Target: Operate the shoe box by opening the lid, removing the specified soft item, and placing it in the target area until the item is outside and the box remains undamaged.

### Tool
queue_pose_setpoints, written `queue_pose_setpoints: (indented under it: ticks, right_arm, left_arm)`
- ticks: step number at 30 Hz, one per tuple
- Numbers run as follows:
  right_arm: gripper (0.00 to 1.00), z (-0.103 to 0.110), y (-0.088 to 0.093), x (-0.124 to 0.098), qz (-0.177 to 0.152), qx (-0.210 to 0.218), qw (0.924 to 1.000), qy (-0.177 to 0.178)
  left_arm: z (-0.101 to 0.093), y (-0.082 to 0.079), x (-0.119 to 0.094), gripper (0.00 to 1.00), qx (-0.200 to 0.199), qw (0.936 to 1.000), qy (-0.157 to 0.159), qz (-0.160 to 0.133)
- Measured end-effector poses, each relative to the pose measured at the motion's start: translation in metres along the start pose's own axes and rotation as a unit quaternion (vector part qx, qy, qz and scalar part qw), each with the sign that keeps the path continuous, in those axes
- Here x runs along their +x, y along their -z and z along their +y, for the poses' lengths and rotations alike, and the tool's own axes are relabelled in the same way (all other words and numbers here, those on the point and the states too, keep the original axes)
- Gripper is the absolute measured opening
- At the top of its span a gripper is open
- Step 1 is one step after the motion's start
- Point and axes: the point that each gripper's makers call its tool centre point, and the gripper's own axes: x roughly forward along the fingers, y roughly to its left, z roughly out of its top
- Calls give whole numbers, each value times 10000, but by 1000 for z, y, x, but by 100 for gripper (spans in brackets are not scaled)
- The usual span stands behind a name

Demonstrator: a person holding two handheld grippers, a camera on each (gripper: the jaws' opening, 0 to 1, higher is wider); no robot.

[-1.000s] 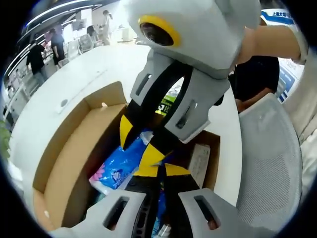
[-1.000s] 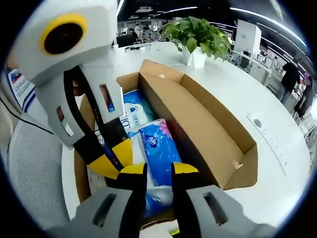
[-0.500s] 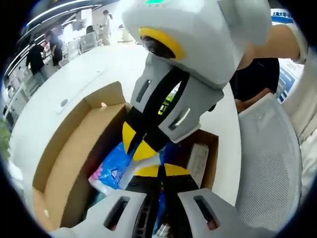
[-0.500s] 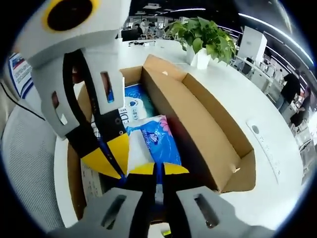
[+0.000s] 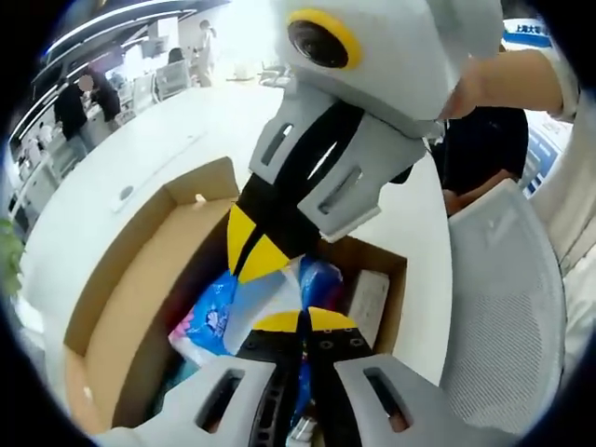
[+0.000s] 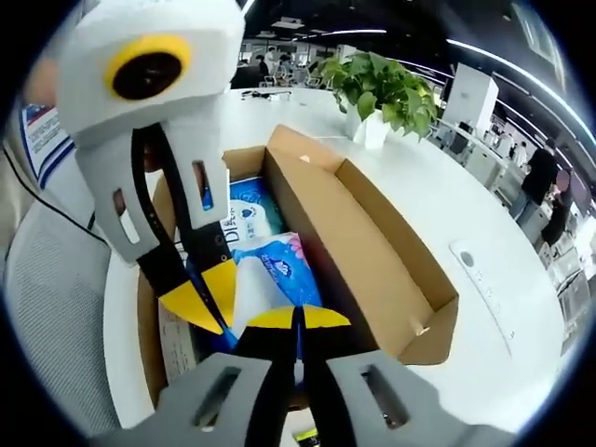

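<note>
In the left gripper view, my left gripper [image 5: 299, 321] at 6 o'clock has its yellow tips pressed together on the blue tissue pack [image 5: 223, 312], which sits inside the open shoe box [image 5: 116, 307]. My right gripper [image 5: 256, 256] reaches down from 12 o'clock, tips closed on the same pack.

In the right gripper view, my right gripper [image 6: 298, 318] at 6 o'clock is clamped on the tissue pack [image 6: 279, 275]. The left gripper [image 6: 209, 298] comes in from 10 o'clock. The box lid [image 6: 358, 256] lies folded open toward 3 o'clock; a potted plant [image 6: 384, 91] stands at 1 o'clock on the white table [image 6: 484, 251].
</note>
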Motion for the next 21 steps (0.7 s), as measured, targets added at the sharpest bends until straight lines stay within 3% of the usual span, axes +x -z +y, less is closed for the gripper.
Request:
queue_pose_setpoints:
  ticks: [12, 21]
  right_arm:
    - [0, -4, -20, -9, -183, -90, 9997, 101]
    - [0, -8, -39, -23, -380, -147, 9990, 181]
  left_arm:
    - [5, -9, -20, 0, 27, 9997, -173, -160]
    - [4, -25, -38, 0, 174, 9989, -311, -315]
